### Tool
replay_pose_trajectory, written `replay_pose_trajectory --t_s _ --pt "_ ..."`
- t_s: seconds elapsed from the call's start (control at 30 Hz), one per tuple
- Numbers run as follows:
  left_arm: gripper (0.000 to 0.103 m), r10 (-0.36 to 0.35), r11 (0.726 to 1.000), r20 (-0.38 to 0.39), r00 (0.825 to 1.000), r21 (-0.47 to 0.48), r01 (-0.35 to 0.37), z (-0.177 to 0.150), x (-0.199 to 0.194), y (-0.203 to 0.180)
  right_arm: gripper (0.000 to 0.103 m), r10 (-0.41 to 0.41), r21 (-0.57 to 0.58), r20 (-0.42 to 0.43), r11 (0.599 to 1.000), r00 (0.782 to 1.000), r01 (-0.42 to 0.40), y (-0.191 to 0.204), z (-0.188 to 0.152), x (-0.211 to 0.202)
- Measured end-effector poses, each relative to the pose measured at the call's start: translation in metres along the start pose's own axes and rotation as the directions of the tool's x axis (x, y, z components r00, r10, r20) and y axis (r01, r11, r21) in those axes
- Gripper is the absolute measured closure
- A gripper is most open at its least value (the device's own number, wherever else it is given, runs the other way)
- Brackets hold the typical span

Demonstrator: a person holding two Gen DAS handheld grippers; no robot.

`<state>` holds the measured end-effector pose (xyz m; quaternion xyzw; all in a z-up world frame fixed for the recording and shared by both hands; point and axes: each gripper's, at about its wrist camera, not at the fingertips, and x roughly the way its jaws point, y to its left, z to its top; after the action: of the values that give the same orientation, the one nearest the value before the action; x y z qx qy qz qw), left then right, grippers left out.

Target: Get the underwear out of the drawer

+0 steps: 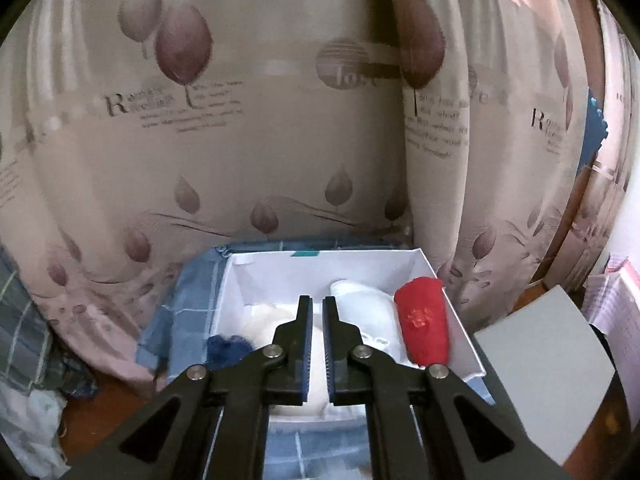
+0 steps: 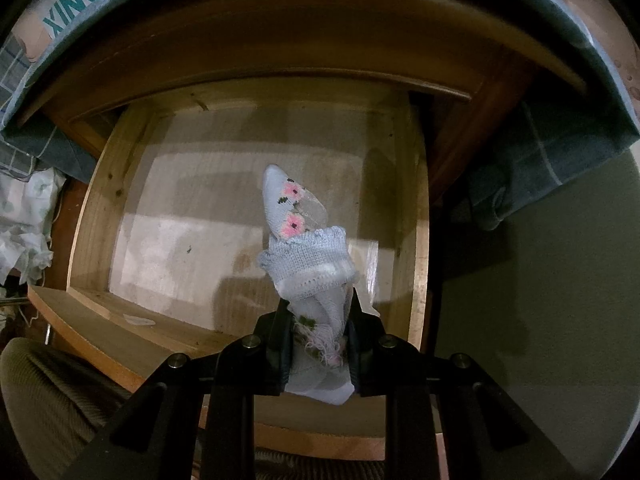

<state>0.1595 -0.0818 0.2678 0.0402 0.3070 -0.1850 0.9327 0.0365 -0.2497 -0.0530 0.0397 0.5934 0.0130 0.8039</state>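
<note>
In the right wrist view my right gripper point(image 2: 320, 308) is shut on a rolled light-blue knitted garment point(image 2: 306, 256) with pink flowers. It holds the garment above the open wooden drawer point(image 2: 94, 204), whose pale bottom shows bare. In the left wrist view my left gripper point(image 1: 317, 300) has its jaws nearly together with a narrow gap and holds nothing. It hovers over a white box point(image 1: 466, 340) that holds a red roll point(image 1: 424, 330), white rolls point(image 1: 360, 296) and a dark blue piece point(image 1: 228, 350).
A patterned curtain point(image 1: 260, 140) hangs behind the white box, which rests on blue checked cloth point(image 1: 192, 280). A grey board point(image 1: 552, 368) lies at the right. Crumpled white cloth point(image 2: 24, 224) lies left of the drawer; a blue-edged bedcover point(image 2: 552, 148) hangs at the right.
</note>
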Motion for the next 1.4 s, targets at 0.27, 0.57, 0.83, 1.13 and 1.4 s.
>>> replay_pose_trajectory --t_s 0.27,0.57,0.83,1.13,1.4 --pt "0.103 -0.031 0.99 -0.091 0.995 0.137 0.043 -0.069 0.023 -0.012 0.082 -0.024 -0.079 0.011 0.997 1.0 0.024 0.016 -0.003 -0.002" --pt "0.101 -0.043 0.963 -0.201 0.979 0.251 0.094 -0.143 0.016 -0.01 0.082 0.005 -0.034 0.005 0.999 1.0 -0.004 0.005 -0.003 -0.001" --pt "0.058 -0.097 0.937 -0.391 0.915 0.274 0.216 -0.222 0.054 -0.016 0.082 0.0 -0.032 0.004 0.999 1.0 0.0 0.007 -0.003 0.0" --pt "0.046 -0.178 0.935 -0.616 0.767 0.137 0.328 -0.281 0.135 -0.02 0.082 -0.001 -0.03 0.0 1.0 1.0 0.001 0.007 -0.003 0.002" --pt "0.044 -0.123 0.927 -0.748 0.652 0.148 0.346 -0.31 0.192 -0.026 0.082 -0.002 -0.033 -0.003 0.999 1.0 0.002 0.007 -0.002 0.003"
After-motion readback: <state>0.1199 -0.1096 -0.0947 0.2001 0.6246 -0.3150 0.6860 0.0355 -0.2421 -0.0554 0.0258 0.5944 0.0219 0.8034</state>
